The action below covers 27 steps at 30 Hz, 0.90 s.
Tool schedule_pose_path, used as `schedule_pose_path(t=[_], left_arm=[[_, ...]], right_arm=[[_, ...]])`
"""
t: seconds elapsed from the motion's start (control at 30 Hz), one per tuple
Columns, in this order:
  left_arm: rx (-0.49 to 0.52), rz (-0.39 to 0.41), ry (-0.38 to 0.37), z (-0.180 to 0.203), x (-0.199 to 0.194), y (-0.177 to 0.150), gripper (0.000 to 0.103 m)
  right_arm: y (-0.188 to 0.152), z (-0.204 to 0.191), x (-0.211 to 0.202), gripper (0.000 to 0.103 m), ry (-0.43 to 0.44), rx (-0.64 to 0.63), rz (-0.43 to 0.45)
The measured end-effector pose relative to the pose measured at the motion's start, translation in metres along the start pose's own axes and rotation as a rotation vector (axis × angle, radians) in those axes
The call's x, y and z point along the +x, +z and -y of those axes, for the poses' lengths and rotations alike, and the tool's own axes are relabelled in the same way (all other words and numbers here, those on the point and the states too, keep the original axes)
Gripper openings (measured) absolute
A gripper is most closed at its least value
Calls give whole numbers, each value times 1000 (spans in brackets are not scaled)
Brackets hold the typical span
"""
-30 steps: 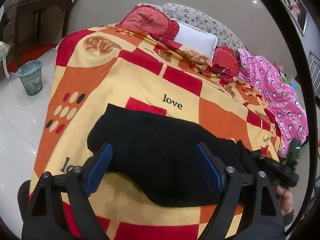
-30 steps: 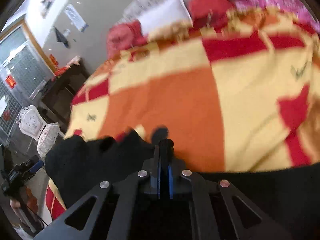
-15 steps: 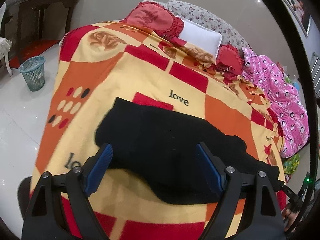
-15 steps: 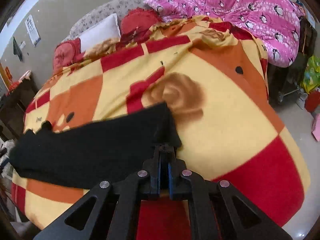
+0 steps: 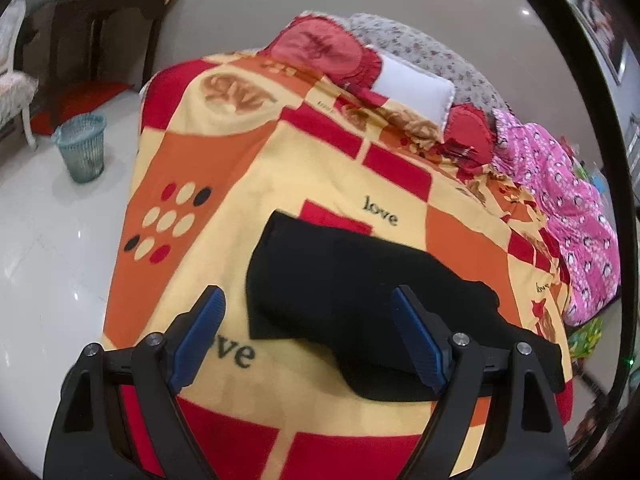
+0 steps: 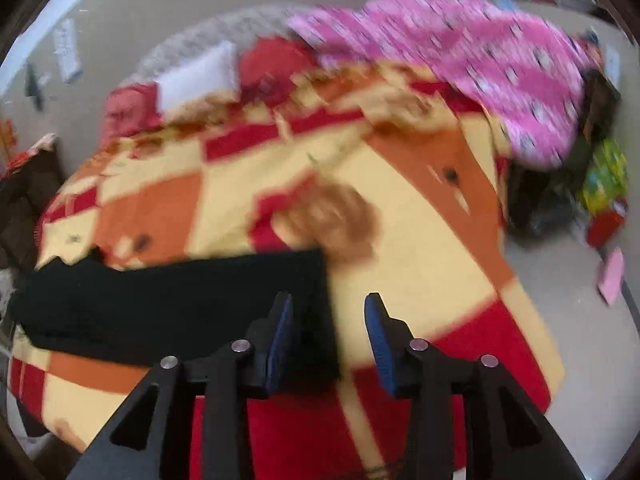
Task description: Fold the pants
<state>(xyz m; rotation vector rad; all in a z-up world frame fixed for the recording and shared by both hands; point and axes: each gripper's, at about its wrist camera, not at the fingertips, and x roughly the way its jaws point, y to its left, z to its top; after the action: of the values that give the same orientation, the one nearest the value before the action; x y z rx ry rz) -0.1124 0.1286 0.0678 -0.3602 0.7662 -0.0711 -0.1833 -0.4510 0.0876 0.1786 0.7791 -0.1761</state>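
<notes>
The black pants point(image 5: 352, 288) lie folded in a long band on the red, orange and yellow blanket point(image 5: 248, 168). My left gripper point(image 5: 308, 336) is open and empty, held above the pants' near edge. In the right wrist view the pants point(image 6: 172, 300) stretch to the left. My right gripper point(image 6: 328, 340) is open and empty just over their right end; this view is blurred.
Red cushions point(image 5: 324, 52) and a white pillow point(image 5: 416, 88) lie at the bed's head. A pink quilt point(image 5: 560, 200) is heaped at the right side. A blue waste basket point(image 5: 82, 148) stands on the white floor at the left, near a dark table point(image 5: 100, 28).
My right gripper has opened and let go of the pants' end, which now lies on the blanket. My left gripper stays open and has drifted a little to the left.
</notes>
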Motion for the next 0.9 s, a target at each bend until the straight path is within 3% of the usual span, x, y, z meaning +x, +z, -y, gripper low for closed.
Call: schedule_pose_path(t=[0.1,0.3,0.53,0.63,0.73,0.9], left_arm=[[42,15,-19,16,-2,0,85],[66,-30,-53,32,5,-5,85],[38,-54,-32,30,17,-3,85],[30,-60,-35,31,20,-4,85],[36,-71,-22,34,25,-5,85],[47,-69,-10,39,28,-2,85]], right_arm=[[18,-49,15,40,121,-170,0],[19,-129,82,34,157,-502,-123],[14,-145,102,35,219,-731,-200],[17,-149,106,24,272,-763,-264],[14,-155,104,14,273,-841,-301],[14,-167,107,5,201,-937,-325]])
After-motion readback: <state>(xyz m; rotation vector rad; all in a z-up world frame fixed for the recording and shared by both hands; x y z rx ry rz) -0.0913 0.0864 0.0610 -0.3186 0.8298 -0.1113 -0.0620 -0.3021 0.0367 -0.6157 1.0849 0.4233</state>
